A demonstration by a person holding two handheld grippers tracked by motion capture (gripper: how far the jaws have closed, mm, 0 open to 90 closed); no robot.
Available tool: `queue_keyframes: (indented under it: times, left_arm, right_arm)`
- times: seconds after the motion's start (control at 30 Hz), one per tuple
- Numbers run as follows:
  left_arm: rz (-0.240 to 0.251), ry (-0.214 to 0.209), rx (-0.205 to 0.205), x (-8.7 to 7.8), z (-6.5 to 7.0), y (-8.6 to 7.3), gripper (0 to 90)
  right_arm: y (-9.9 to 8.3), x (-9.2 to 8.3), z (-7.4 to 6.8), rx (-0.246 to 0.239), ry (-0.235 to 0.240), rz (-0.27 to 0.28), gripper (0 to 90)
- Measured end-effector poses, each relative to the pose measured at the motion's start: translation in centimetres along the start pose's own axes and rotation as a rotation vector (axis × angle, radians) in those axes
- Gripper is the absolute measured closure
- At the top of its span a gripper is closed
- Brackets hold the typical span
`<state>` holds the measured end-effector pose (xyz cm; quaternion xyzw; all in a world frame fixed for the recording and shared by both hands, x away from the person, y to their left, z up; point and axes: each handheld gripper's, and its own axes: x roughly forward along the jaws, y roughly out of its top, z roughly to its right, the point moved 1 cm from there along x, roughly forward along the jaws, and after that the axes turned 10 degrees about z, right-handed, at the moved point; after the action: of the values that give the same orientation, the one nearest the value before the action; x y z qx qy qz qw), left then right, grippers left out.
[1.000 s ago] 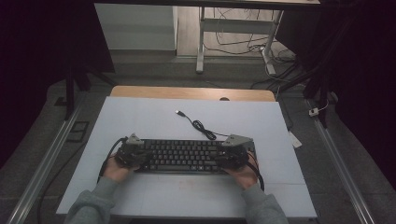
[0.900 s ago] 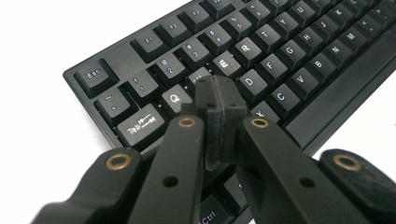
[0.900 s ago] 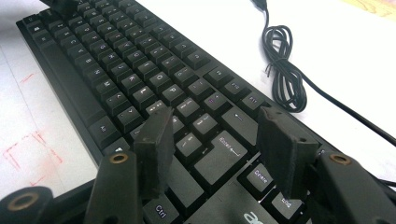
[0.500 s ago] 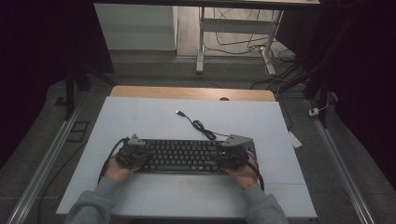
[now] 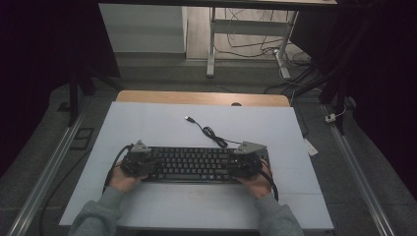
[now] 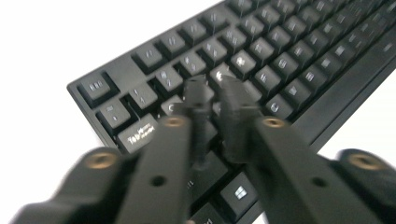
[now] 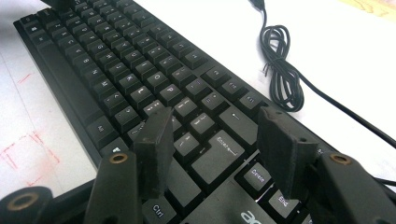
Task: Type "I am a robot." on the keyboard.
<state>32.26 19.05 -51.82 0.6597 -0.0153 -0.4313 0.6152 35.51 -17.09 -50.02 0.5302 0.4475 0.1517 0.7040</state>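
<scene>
Hovered narrowly parted, just opening, nothing pinched: left gripper (image 6: 215, 88) over the keyboard (image 5: 196, 164) near Tab. Stood wide apart, empty, above Enter: right gripper (image 7: 219, 135). Lay on the table (image 5: 147, 123), cable (image 5: 211, 132) coiled behind.

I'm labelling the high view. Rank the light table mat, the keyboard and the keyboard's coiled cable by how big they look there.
1. light table mat
2. keyboard
3. coiled cable, by far the smallest.
No two look alike in size.
</scene>
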Motion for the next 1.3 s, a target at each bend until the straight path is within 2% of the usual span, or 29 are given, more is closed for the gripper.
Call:
queue_keyframes:
  times: [0.13,0.33,0.8,1.13,1.3]
  left_arm:
    - [0.028,-0.001,-0.019,-0.4,-0.1,0.2,54.5]
    - [0.04,-0.004,-0.025,-0.6,-0.2,0.3,44.2]
    - [0.086,-0.045,-0.026,-1.5,0.4,1.2,37.7]
    - [0.113,-0.071,-0.007,-2.0,1.3,1.9,31.4]
    - [0.112,-0.087,0.005,-1.9,1.6,2.0,31.3]
  right_arm:
    - [0.0,0.0,0.0,0.002,-0.001,-0.002,46.3]
    - [0.0,0.0,0.0,0.004,-0.003,-0.002,46.3]
    - [0.0,-0.1,0.1,0.003,-0.004,-0.002,46.3]
    - [0.0,-0.1,0.1,0.0,-0.005,-0.001,46.2]
    - [0.0,-0.1,0.1,0.002,-0.007,-0.004,46.0]
